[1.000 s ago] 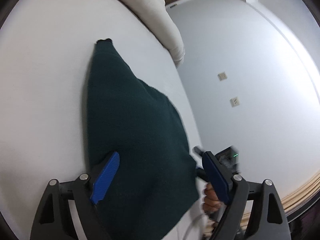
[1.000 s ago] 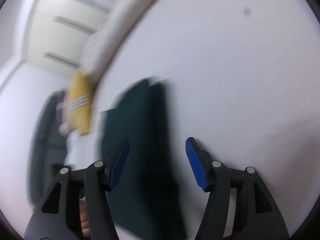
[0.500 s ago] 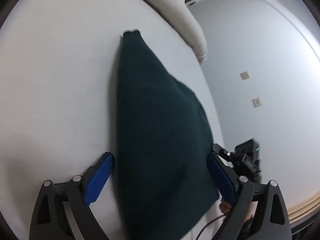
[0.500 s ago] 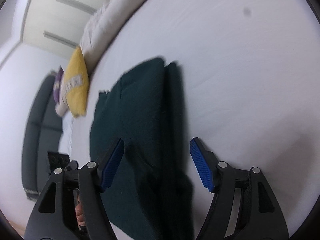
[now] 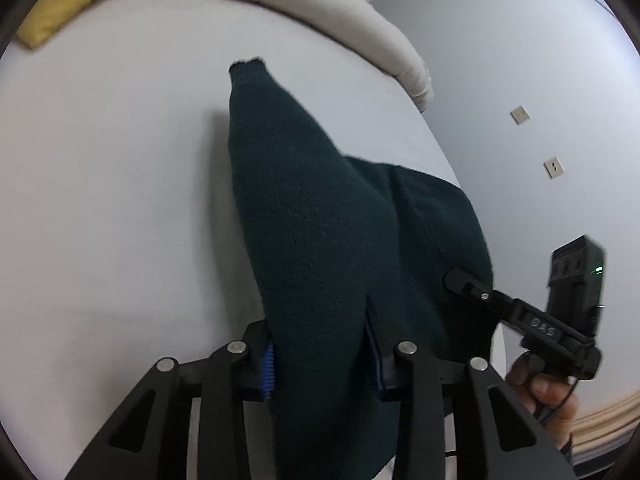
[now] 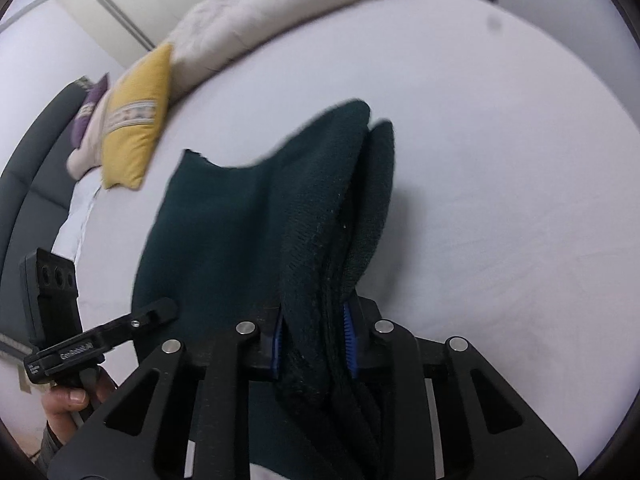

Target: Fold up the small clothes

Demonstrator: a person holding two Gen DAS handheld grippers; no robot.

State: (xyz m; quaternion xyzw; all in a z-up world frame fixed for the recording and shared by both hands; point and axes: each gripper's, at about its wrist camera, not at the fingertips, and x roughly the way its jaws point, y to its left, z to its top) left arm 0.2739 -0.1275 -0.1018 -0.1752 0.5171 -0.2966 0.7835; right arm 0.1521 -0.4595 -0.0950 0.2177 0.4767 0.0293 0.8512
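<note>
A dark green knitted garment (image 5: 320,232) lies on the white bed sheet (image 5: 100,200), its far end narrowing to a cuff-like tip. My left gripper (image 5: 322,364) is shut on the near edge of the garment, cloth bunched between the blue pads. In the right wrist view the same garment (image 6: 240,232) shows with a thick folded edge. My right gripper (image 6: 314,338) is shut on that folded edge. The right gripper also shows in the left wrist view (image 5: 460,280), at the garment's right side. The left gripper shows in the right wrist view (image 6: 160,312), at the garment's left side.
A cream duvet roll (image 5: 340,12) lies along the far side of the bed. A yellow pillow (image 6: 136,120) and a purple-and-white cushion (image 6: 86,120) sit at the head end. A grey wall with two sockets (image 5: 554,166) is to the right.
Both grippers were open over the garment; now both have closed on its near edge. The cloth bunches up between the pads.
</note>
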